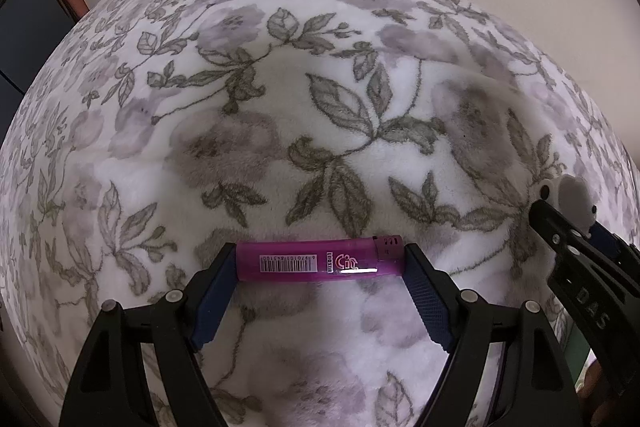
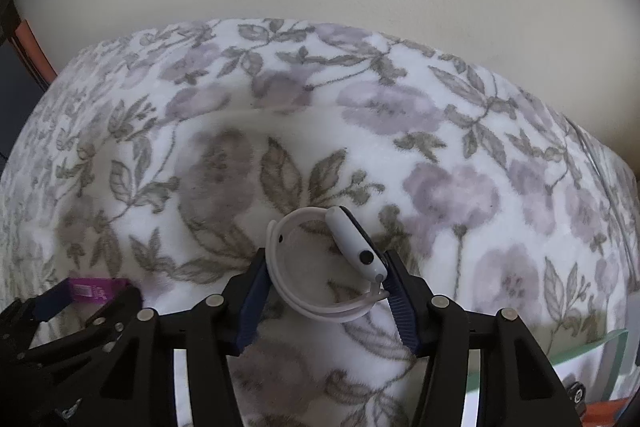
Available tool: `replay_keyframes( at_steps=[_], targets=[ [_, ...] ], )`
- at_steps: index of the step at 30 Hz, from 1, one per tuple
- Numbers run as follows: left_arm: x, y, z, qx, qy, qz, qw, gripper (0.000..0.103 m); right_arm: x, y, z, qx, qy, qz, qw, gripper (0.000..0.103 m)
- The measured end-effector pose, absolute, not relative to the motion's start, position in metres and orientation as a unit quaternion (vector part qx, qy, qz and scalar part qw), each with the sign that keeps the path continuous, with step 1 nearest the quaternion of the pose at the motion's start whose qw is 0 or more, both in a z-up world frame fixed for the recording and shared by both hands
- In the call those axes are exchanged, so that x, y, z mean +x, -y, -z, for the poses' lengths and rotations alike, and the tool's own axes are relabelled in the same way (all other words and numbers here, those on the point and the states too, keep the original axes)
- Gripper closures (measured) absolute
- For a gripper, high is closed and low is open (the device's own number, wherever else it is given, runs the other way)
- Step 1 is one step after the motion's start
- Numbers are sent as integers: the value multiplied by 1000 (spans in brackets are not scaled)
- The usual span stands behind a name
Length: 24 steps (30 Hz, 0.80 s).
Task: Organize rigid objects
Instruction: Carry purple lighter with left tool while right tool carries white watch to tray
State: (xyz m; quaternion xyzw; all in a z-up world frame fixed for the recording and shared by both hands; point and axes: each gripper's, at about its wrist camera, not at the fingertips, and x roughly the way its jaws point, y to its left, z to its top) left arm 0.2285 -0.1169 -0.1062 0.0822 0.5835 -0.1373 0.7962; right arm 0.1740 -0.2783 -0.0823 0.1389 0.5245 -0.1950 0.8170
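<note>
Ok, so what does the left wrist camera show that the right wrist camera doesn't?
Only the left wrist view shows the whole translucent purple plastic lighter, barcode and logo facing up, held end to end in the left gripper. Only the right wrist view shows the full white smartwatch with its looped white band held in the right gripper, plus a pale green sheet edge at lower right. Both show the fleecy floral blanket, the plain wall, and a partial glimpse of the other gripper with its object.
</note>
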Motion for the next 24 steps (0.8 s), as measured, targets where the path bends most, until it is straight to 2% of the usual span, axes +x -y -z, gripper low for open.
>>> replay_keyframes(
  at_steps=[6, 13, 24],
  targets=[
    [223, 109, 98, 84, -586, 126, 796, 21, 152, 271, 62, 142, -518, 199, 820, 45],
    [196, 94, 60, 75, -573, 129, 806, 21, 111, 254, 29, 151, -503, 203, 826, 45],
    [130, 74, -7, 78, -504, 170, 844, 21, 29, 222, -23, 179, -460, 209, 844, 45]
  ],
)
